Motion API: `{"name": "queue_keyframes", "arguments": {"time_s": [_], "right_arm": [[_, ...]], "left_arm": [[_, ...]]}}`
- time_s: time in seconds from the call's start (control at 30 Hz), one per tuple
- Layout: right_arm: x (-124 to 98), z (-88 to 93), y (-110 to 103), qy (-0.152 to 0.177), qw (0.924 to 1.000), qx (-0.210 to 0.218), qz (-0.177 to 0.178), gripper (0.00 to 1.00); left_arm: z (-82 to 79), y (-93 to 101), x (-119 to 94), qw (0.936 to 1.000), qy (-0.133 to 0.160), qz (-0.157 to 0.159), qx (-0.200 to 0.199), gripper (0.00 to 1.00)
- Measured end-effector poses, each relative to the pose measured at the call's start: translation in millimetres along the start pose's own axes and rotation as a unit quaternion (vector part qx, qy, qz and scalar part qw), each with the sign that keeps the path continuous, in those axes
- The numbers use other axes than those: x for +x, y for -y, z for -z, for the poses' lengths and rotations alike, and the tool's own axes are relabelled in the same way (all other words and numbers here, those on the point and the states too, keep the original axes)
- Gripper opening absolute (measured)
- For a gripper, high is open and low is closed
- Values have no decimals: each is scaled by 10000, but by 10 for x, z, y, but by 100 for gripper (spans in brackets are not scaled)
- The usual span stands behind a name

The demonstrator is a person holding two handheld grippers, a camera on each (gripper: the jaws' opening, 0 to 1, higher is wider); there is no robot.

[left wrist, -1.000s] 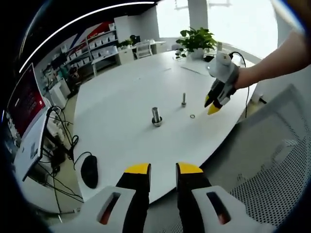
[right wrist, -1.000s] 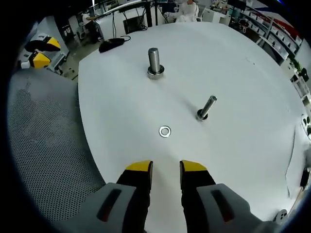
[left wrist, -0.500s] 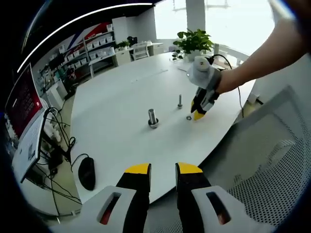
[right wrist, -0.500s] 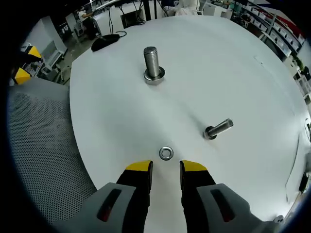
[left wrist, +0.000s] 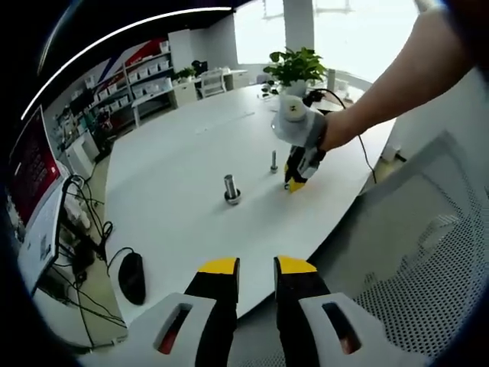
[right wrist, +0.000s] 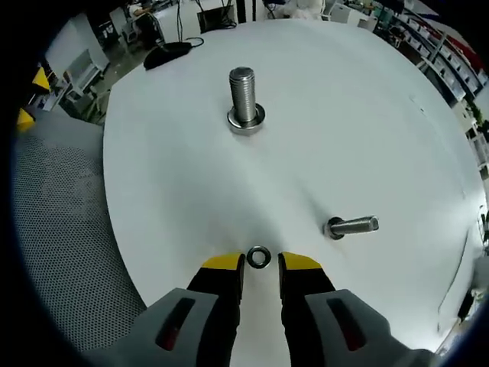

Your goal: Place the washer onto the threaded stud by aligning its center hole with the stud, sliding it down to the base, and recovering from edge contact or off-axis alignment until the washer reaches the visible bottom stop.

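A small steel washer (right wrist: 259, 257) lies flat on the white round table (right wrist: 176, 176), just between the yellow tips of my right gripper (right wrist: 261, 263), which is open and low over the table. The thick threaded stud (right wrist: 244, 99) stands upright on its base farther ahead. In the left gripper view the same stud (left wrist: 231, 189) is at mid-table, and the right gripper (left wrist: 297, 180), held by a person's hand, points down at the table to its right and hides the washer. My left gripper (left wrist: 256, 267) is open and holds nothing, back off the table's near edge.
A thinner bolt (right wrist: 351, 226) stands to the right of the washer, also seen as the bolt (left wrist: 273, 160) beside the right gripper. A black mouse (left wrist: 131, 277) sits near the table's edge. A mesh chair (left wrist: 428, 252) is close by. A potted plant (left wrist: 290, 65) stands at the far side.
The right gripper has moved forward and down to the washer, which now lies between its tips instead of ahead of them. The left gripper holds its place, jaws unchanged.
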State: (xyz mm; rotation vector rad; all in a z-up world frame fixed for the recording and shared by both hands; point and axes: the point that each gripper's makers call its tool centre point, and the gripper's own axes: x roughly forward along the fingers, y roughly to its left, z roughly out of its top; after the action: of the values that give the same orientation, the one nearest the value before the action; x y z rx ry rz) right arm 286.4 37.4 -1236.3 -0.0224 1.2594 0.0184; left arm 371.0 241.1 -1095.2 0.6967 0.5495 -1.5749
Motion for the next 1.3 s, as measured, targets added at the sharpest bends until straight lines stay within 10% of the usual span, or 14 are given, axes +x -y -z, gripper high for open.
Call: {"name": "queue_keyframes", "arguments": {"time_s": [0.9, 1.3], "right_arm": [[36, 3, 2, -956, 9948, -337, -53, 14], [17, 56, 37, -204, 9996, 53, 179, 14]], "left_arm": [[-59, 60, -14, 9997, 123, 54, 215, 14], [-4, 62, 3, 9997, 14, 59, 216, 15]]}}
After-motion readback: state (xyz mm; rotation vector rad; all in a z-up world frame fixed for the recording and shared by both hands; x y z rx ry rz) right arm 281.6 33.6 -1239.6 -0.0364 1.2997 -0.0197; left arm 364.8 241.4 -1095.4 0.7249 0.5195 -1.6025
